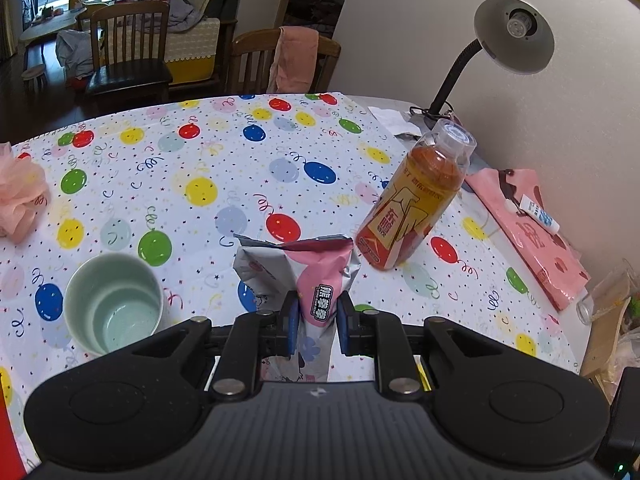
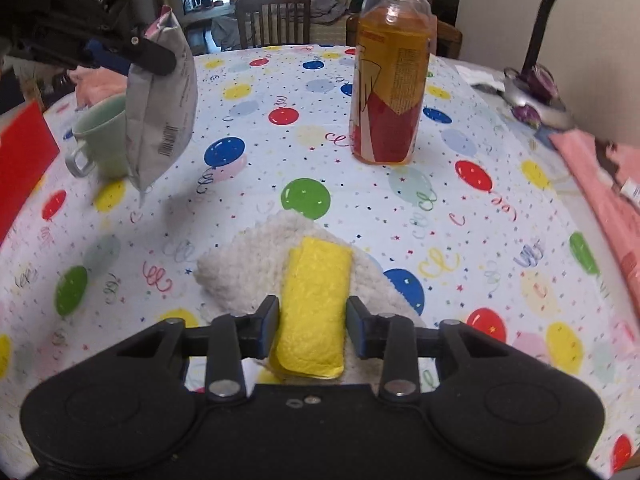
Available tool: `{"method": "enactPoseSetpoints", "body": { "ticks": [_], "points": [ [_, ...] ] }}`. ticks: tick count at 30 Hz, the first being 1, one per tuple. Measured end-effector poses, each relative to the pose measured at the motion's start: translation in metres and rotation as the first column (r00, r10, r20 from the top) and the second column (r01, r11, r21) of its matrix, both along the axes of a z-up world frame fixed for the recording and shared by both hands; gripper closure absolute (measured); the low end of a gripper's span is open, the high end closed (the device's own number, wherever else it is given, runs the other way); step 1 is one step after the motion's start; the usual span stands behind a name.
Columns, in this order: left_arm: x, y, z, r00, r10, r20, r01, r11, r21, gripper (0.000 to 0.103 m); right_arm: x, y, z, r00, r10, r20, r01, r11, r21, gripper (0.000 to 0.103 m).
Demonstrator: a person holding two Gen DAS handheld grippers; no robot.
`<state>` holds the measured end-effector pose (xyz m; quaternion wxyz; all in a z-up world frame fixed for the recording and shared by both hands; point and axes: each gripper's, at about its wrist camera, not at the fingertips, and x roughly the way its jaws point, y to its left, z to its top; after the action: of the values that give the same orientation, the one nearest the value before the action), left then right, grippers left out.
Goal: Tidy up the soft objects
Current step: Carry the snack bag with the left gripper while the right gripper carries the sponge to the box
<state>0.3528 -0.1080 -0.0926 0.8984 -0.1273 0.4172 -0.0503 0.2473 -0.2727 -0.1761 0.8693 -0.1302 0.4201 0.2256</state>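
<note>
Your left gripper (image 1: 316,316) is clamped on a snack bag (image 1: 308,276), its blue pads pressing the crumpled silver-and-pink pouch from both sides. In the right wrist view the bag (image 2: 160,108) hangs clear of the table, its barcode side showing, with the left gripper (image 2: 132,56) pinching it near the top.

Your right gripper (image 2: 312,320) sits around a folded yellow cloth (image 2: 316,312). The left pad touches the cloth's edge; a thin gap shows on the right side, so the jaws are not fully pressing on it. No earlier view confirms any motion, so take them as parted around the cloth. The cloth lies on a white fluffy towel (image 2: 240,272), which rests flat on the balloon-print tablecloth (image 2: 304,92).

Just left of the hanging bag stands a pale green mug (image 1: 114,304), upright and empty, its handle (image 2: 80,164) showing in the right wrist view. Farther right stands an orange drink bottle (image 1: 416,200), upright with its clear cap on, well apart from the bag. A pink mesh puff (image 1: 20,196) lies at the table's left edge. On the right side lies a pink packet (image 1: 528,232) with a small white tube (image 1: 536,212) on top. Behind the bottle a desk lamp (image 1: 512,36) bends over the table by the wall. A red item (image 2: 20,152) shows at the left edge.
</note>
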Motion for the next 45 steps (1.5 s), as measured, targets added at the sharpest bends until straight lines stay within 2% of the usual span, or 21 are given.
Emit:
{"method": "enactPoseSetpoints", "body": {
  "ticks": [5,11,13,15,19,21,26,36,45],
  "points": [
    [-0.01,0.005,0.002,1.0,0.005,0.004,-0.005,1.0,-0.009,0.084,-0.001,-0.004,0.001,1.0,0.0,0.0,0.0,1.0,0.01,0.07],
    [-0.022,0.014,0.008,1.0,0.002,0.011,-0.002,0.999,-0.033,0.085,-0.002,-0.014,0.019,0.998,-0.057,-0.001,0.057,0.993,0.106,0.072],
    [-0.027,0.019,0.01,1.0,0.003,0.015,-0.002,0.999,-0.042,0.085,-0.004,-0.016,0.027,0.997,-0.071,0.014,0.069,0.989,0.128,0.079],
    [-0.032,0.024,0.012,1.0,0.004,0.018,-0.003,0.999,-0.048,0.085,-0.005,-0.017,0.034,0.997,-0.079,0.013,0.076,0.986,0.149,0.08],
    [-0.042,0.037,0.017,0.999,0.014,0.028,-0.013,0.998,-0.059,0.085,-0.006,-0.016,0.036,0.996,-0.083,0.015,0.08,0.988,0.132,0.08],
    [-0.049,0.045,0.02,0.999,0.013,0.035,-0.011,0.998,-0.069,0.084,-0.009,-0.016,0.04,0.996,-0.092,-0.002,0.091,0.982,0.163,0.08],
    [-0.067,0.063,0.035,0.998,0.002,0.061,0.003,0.996,-0.092,0.085,-0.023,-0.005,0.066,0.996,-0.087,0.024,0.08,0.972,0.22,0.08],
    [-0.117,0.119,0.066,0.996,0.035,0.079,-0.023,0.989,-0.144,0.084,-0.052,0.053,0.126,0.993,0.003,0.117,-0.04,0.948,0.316,0.08],
    [-0.169,0.185,0.101,0.987,0.084,0.138,-0.068,0.991,-0.116,0.084,-0.073,0.134,0.142,0.982,0.101,0.16,-0.151,0.926,0.345,0.08]
  ]
}}
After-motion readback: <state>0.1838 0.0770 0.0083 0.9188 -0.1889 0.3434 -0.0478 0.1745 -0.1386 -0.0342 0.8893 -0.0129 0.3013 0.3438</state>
